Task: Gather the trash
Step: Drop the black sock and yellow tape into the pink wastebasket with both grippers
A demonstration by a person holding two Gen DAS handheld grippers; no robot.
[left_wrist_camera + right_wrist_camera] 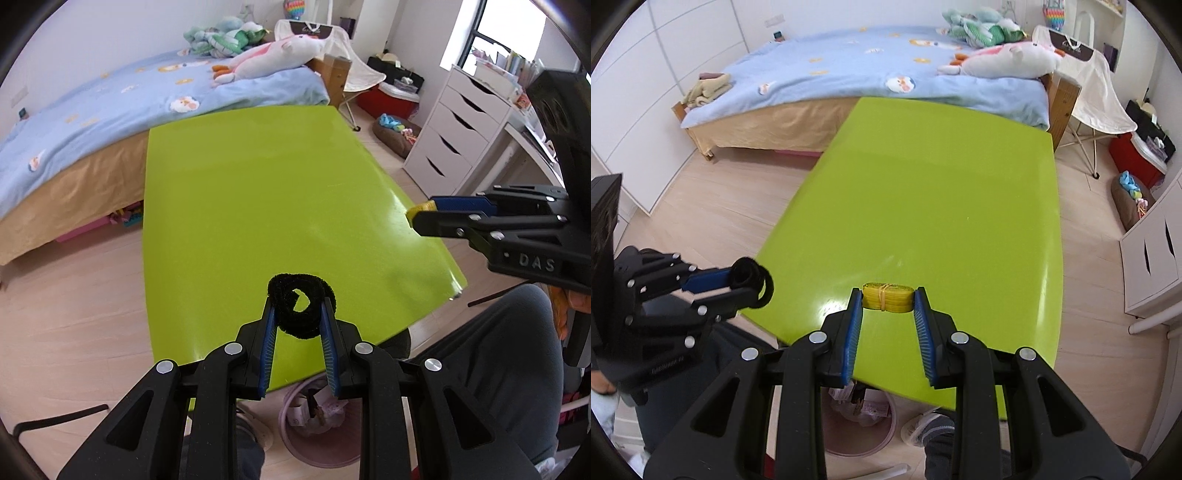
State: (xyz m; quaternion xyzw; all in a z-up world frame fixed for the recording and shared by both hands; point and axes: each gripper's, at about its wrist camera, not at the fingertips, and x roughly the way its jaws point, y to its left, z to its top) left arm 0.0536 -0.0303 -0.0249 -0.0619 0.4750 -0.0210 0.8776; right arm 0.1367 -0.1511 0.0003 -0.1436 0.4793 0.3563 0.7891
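**Inspector:** Gripping a black fuzzy coil (301, 308), the left gripper (298, 306) has both blue pads pressed against its sides. The coil is clear of the green table (258, 192) and hangs above its near edge.

**Clerk:** And the right gripper (888, 301)?

**Inspector:** Clamped on a folded yellow band bundle (886, 296), tied round with a thin elastic. The bundle sits crosswise between the fingertips. It, too, is held over the near part of the table; whether it touches the surface I cannot tell.

**Clerk:** Where does the trash go?

**Inspector:** A pale pink bin (319, 432) stands on the wood floor, partly under the near table edge, below both grippers. Paper scraps lie inside.

**Clerk:** Table condition?

**Inspector:** Glossy green top, nothing resting on it that I can see.

**Clerk:** Surroundings?

**Inspector:** A bed (871, 74) with a blue cover beyond the table's far end, and a white drawer unit (454, 129) to one side. The person's dark trouser leg (509, 369) shows beside the bin.
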